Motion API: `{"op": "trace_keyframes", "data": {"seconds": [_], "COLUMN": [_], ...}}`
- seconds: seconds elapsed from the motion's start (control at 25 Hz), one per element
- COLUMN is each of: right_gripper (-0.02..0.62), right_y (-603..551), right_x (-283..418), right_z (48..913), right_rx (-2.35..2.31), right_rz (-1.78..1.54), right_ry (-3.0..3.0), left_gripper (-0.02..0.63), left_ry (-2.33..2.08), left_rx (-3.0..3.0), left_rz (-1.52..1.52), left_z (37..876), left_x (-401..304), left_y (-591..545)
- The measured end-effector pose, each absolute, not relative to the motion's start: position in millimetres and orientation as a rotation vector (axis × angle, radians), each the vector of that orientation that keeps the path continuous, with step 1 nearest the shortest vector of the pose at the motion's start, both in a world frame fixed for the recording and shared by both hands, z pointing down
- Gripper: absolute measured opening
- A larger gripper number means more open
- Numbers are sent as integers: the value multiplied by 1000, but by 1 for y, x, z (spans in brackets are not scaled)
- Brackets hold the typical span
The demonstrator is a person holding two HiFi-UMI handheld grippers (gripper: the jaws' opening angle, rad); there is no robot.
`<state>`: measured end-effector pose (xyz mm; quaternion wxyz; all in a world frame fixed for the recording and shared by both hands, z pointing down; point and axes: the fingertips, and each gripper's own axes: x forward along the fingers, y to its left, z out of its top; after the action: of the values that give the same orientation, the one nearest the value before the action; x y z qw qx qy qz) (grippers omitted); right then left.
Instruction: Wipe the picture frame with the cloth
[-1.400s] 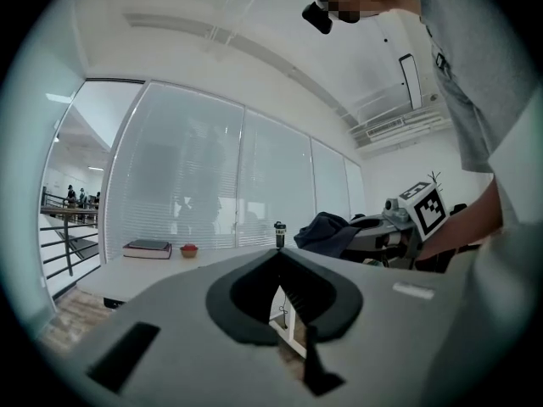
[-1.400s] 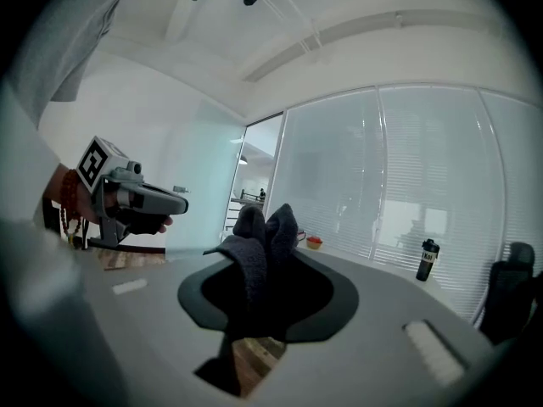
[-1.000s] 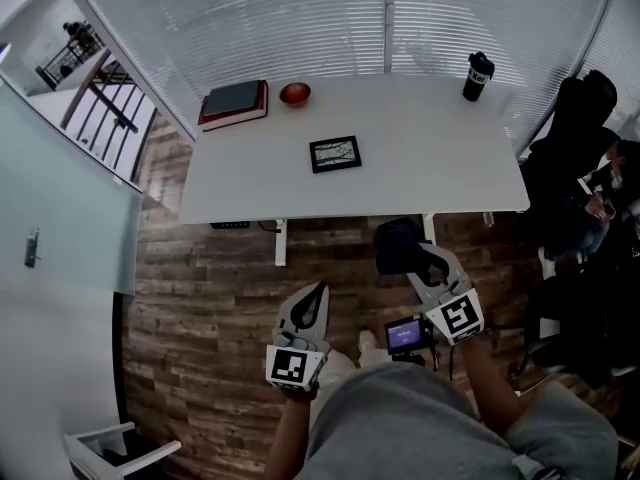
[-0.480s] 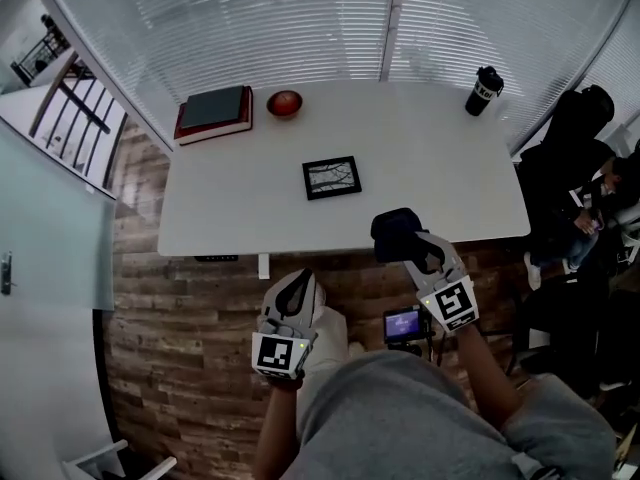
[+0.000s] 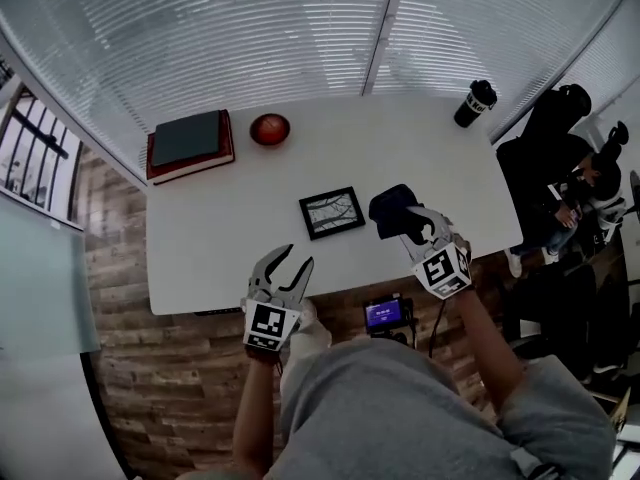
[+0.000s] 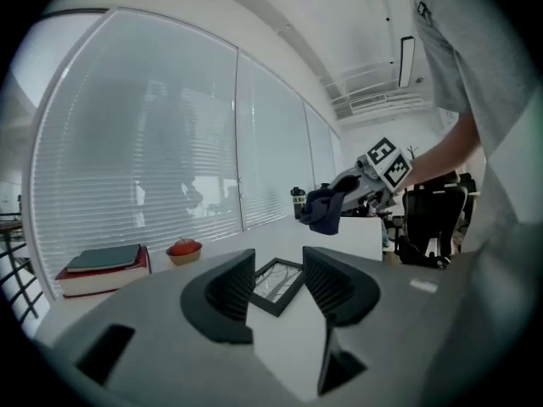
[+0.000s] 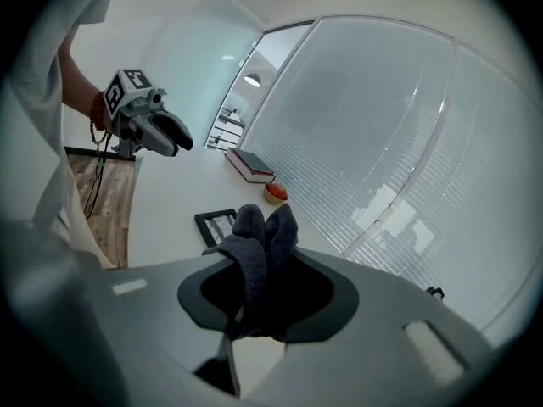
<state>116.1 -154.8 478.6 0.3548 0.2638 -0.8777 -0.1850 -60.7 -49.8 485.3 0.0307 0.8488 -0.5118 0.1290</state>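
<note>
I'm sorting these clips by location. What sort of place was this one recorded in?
Probably an office or meeting room: a long white table stands beside glass walls covered by slatted blinds, and a stack of books and a travel tumbler sit on it.

frame [image 6: 276,283] part hidden behind L fingers [image 6: 227,297] | R fingers [image 7: 329,297] inner faces covered by cloth [image 7: 260,261]

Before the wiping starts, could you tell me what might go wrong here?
The picture frame lies flat and loose on the table; the left tongs, empty and just opening, are short of it, so a wipe may slide it. The cloth hangs bunched from the right tongs, so hard tips might scrape the frame.
</note>
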Motion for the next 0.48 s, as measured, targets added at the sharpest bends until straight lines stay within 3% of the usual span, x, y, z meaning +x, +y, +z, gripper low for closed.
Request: {"op": "trace_keyframes", "data": {"seconds": [0.48], "right_gripper": [120], "right_y": [-220], "right_x": [80], "right_z": [533], "right_rx": [502], "right_rz": [-597], "right_ry": [-1997], "left_gripper": [406], "left_ry": [-1118], "left_rx": [2703], "left_rz": [729], "left_z": [586], "left_x": [-61], "left_y": [-123]}}
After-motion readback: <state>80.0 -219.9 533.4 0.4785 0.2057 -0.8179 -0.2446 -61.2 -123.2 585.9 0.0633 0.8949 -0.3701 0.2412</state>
